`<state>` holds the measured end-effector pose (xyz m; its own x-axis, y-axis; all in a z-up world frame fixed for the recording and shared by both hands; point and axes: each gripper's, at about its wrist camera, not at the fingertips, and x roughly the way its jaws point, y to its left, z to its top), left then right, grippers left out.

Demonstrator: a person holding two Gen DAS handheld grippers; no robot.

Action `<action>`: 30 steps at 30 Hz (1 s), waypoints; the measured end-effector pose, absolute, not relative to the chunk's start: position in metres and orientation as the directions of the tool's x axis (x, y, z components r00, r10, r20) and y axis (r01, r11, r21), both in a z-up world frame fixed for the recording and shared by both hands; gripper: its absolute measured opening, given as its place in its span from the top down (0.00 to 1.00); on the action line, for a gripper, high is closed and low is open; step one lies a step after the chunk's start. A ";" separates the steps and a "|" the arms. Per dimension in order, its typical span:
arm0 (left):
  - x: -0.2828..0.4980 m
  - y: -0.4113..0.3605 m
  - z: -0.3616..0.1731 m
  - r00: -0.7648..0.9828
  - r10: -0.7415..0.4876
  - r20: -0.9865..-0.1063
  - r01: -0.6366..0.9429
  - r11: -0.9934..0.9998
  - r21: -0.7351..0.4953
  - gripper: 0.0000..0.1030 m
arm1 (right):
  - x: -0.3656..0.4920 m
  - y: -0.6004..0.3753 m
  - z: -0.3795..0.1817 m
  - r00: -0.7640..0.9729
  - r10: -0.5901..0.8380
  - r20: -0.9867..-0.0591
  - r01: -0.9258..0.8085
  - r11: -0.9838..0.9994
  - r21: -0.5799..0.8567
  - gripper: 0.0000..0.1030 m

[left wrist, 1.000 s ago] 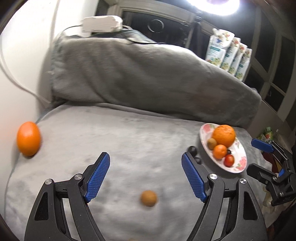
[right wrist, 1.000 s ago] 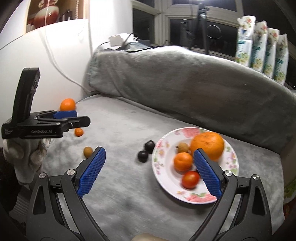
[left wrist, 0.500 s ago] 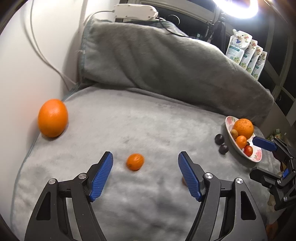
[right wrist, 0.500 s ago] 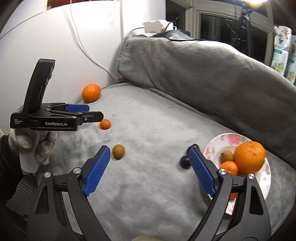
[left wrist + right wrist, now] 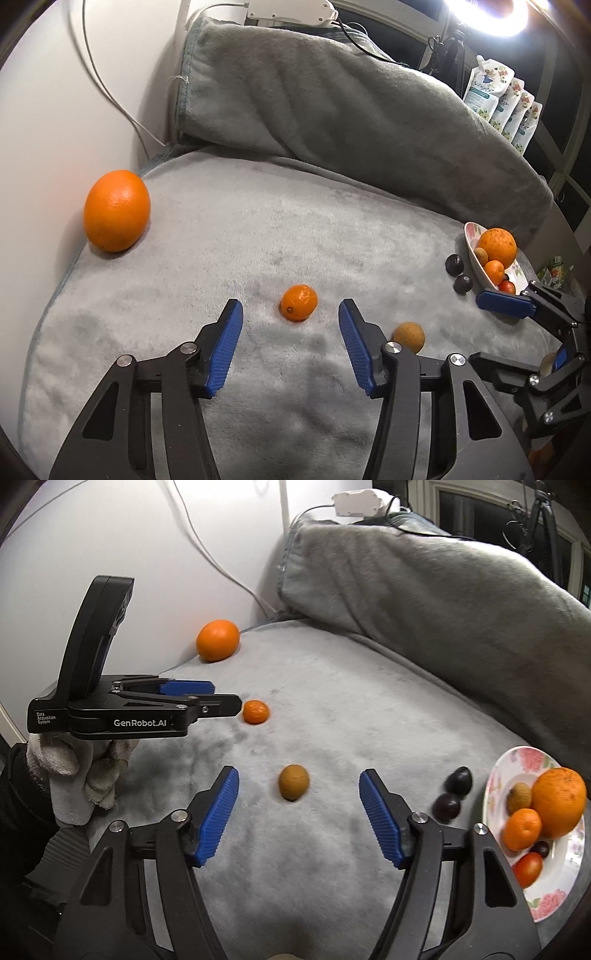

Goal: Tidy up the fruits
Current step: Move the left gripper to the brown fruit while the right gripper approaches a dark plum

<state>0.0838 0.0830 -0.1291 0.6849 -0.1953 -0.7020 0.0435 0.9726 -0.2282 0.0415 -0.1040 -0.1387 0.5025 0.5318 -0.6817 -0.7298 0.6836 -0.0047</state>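
Note:
A small mandarin (image 5: 299, 307) lies on the grey blanket between the fingertips of my left gripper (image 5: 291, 314). The jaws are closing and the pads stand clear of it. A round brown fruit (image 5: 293, 787) lies between the fingertips of my right gripper (image 5: 299, 786). Those jaws are closing too, with gaps on both sides. The flowered plate (image 5: 554, 897) at the right holds a large orange (image 5: 559, 801), a mandarin, a brown fruit and a red one. Another large orange (image 5: 116, 210) rests at the far left by the wall.
Two dark plums (image 5: 458, 781) lie on the blanket just left of the plate. A gloved hand (image 5: 85, 771) holds the left gripper (image 5: 225, 696). A rolled grey blanket (image 5: 351, 103) forms the back. A white cable (image 5: 110, 96) runs down the wall.
Both grippers have swung left and sunk toward the blanket, and their jaws have narrowed. The mandarin now sits between the left fingers and the brown fruit between the right ones.

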 end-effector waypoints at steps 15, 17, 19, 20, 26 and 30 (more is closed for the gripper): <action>0.087 0.083 -0.131 0.683 -0.208 -0.701 0.057 0.971 -0.232 0.60 | 0.053 -0.123 -0.154 0.507 0.493 -0.707 -0.674 0.738 0.030 0.46; 0.087 0.083 -0.132 0.683 -0.211 -0.699 0.062 0.971 -0.233 0.61 | 0.054 -0.133 -0.153 0.522 0.474 -0.709 -0.660 0.751 0.016 0.47; 0.087 0.082 -0.132 0.684 -0.213 -0.698 0.065 0.970 -0.232 0.61 | 0.056 -0.143 -0.151 0.537 0.446 -0.716 -0.644 0.765 -0.006 0.51; 0.087 0.081 -0.132 0.685 -0.214 -0.697 0.066 0.970 -0.232 0.61 | 0.058 -0.147 -0.150 0.542 0.435 -0.719 -0.637 0.771 -0.014 0.52; 0.082 0.076 -0.130 0.690 -0.231 -0.686 0.090 0.968 -0.235 0.61 | 0.073 -0.166 -0.141 0.556 0.354 -0.752 -0.620 0.779 -0.091 0.61; 0.074 0.068 -0.126 0.690 -0.257 -0.676 0.121 0.963 -0.241 0.61 | 0.081 -0.161 -0.138 0.555 0.312 -0.771 -0.646 0.745 -0.164 0.63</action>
<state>0.0740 0.0678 -0.1263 0.6904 -0.2566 -0.6764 0.1214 0.9628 -0.2414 0.0811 -0.1606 -0.1377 0.5554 0.3125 -0.7706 -0.6463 0.7453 -0.1636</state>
